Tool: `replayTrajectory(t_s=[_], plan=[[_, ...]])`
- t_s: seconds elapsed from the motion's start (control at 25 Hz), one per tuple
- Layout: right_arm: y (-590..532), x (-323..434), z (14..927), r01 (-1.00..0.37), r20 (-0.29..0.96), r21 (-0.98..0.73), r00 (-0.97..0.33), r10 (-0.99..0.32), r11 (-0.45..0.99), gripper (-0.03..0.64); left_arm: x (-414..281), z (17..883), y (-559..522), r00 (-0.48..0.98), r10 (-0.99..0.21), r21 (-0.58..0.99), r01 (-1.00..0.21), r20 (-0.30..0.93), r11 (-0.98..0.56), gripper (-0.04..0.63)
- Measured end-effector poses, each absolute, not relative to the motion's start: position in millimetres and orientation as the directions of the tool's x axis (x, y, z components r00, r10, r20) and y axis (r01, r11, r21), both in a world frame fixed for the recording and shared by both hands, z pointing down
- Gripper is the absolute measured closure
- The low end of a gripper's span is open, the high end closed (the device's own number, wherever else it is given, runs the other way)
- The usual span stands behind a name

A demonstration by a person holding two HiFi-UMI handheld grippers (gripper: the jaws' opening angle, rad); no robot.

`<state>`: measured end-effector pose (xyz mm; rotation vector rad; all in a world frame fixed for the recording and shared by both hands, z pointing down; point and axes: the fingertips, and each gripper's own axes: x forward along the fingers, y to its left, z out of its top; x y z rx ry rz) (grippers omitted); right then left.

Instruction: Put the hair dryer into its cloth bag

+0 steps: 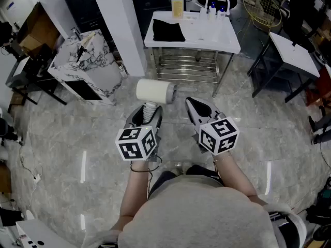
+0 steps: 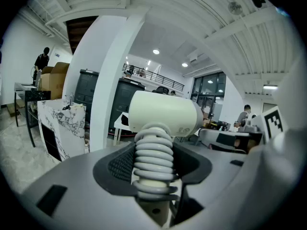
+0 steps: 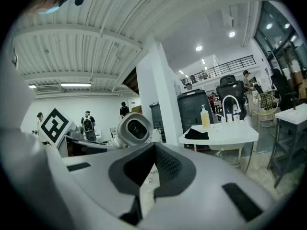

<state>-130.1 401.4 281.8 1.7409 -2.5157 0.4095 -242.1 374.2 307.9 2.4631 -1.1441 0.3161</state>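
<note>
Cream plastic shell, hard and smooth: the dryer [image 1: 153, 92] should handle as a rigid, moderately heavy item with most of its weight in the barrel [image 2: 165, 114], so it will tend to tip forward about any grip on the handle [image 2: 149, 184].

1. Present position. The dryer is held in the air above the floor, barrel lying crosswise ahead of the left gripper [image 1: 146, 117]. The left jaws are clamped on the handle, over the grey cord [image 2: 153, 159] coiled round it.
2. Grip quality. The coils are springy and rounded. They give the pads some bite, but they may also roll or compress, so expect slight creep under load. The bare shell looks slippery; avoid taking hold of the barrel.
3. Free tool. The jaws of the right gripper [image 1: 192, 105] are together with nothing between them.
4. Receiving item. A black cloth, presumably the bag [image 1: 168, 31], lies flat on the white surface [image 1: 217, 35], well apart from the dryer. It should be limp and light. Pinch one edge of the mouth only, so that it opens rather than lifting as a wad.
5. Fragility. Plastic housing; set down without impact.
</note>
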Motion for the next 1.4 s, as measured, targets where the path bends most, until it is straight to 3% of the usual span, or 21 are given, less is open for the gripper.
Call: replayTrajectory(t_s=[0.56, 0.96, 1.4], plan=[[409, -126, 321, -0.888, 0.238, -0.266, -0.437, -0.867, 0.374, 0.618, -222, 323, 376, 0.623, -0.685, 0.285, -0.782, 0.378, -0.554, 0.367], [402, -105, 314, -0.855, 0.176, -0.296, -0.486, -0.856, 0.425, 0.618, -188, 323, 377, 0.644, -0.673, 0.243, -0.763, 0.364, -0.599, 0.367], [403, -68, 342, -0.860, 0.214, -0.315, -0.475, -0.853, 0.400, 0.618, -149, 343, 384, 0.643, -0.689, 0.294, -0.766, 0.334, -0.572, 0.367]])
